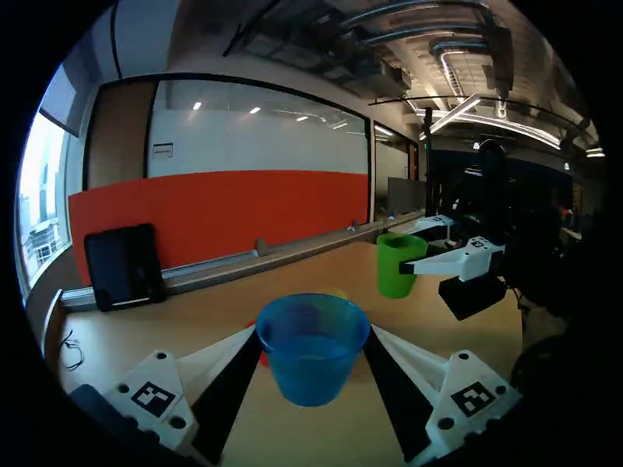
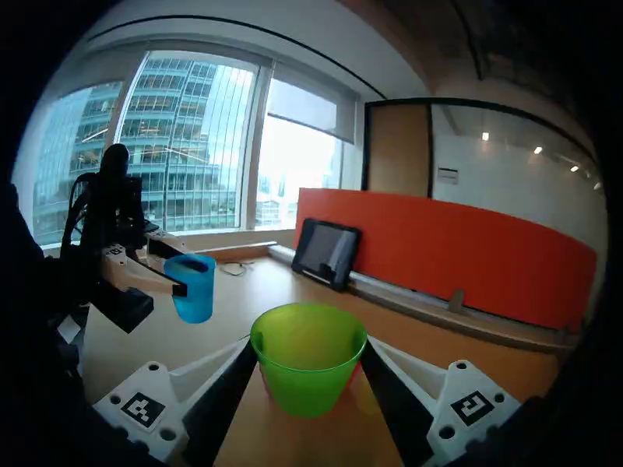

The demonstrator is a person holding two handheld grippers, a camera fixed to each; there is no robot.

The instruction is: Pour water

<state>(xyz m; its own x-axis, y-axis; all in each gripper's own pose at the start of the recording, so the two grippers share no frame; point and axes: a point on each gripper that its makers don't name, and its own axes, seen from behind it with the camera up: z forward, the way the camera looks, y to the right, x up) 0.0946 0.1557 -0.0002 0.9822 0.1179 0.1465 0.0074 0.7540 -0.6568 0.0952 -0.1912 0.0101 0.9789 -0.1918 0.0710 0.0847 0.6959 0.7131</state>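
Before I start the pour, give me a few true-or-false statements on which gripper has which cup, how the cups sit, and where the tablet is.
1. The left gripper has its jaws shut on the blue cup. True.
2. The right gripper holds a red cup. False: it holds the green cup.
3. Both cups are upright. True.
4. The green cup is tipped over the blue cup. False: they are apart, and neither is tipped.
5. The tablet lies flat. False: it stands leaning against the orange partition.
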